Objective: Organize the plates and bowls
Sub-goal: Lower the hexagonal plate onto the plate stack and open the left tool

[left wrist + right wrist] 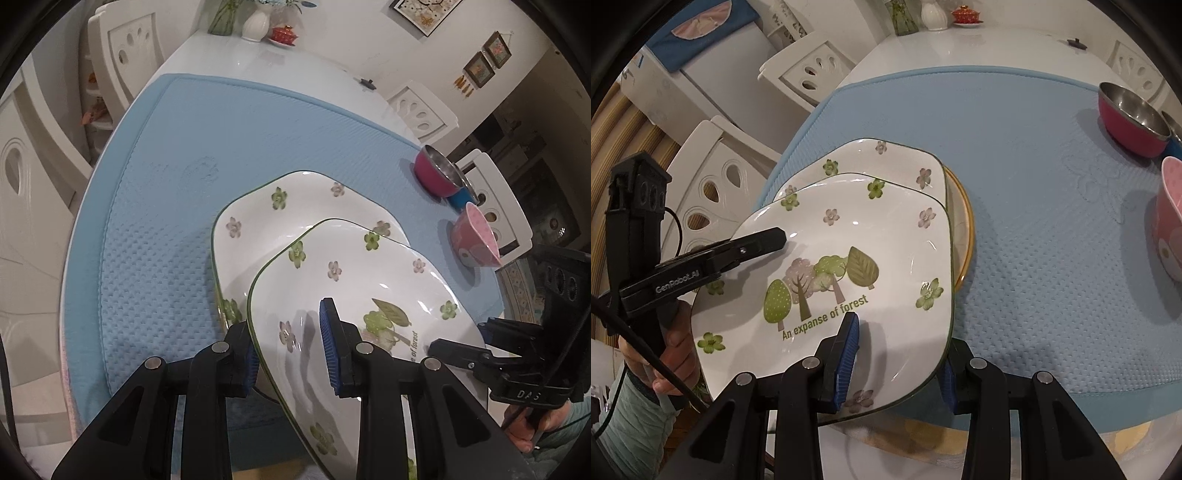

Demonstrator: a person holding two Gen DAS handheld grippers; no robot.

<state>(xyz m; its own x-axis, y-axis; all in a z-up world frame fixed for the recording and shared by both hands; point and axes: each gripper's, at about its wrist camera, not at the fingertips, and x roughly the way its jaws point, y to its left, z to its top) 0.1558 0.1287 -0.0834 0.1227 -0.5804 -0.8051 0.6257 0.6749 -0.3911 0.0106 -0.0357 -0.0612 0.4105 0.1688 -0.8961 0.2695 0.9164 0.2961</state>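
Tabletop (960, 48): white, carries blue mat (258, 122) | Upper plate (849, 229): flowered, tilted above matching lower plate (258, 221) on mat | Bowls: red bowl (1130, 122), pink bowl (476, 240) at mat's far side | Left claw (291, 350): pinching upper plate's rim | Right claw (897, 362): pinching opposite rim

top plate (849, 236) over 2nd plate (886, 162), bowls (1130, 118) prob. right
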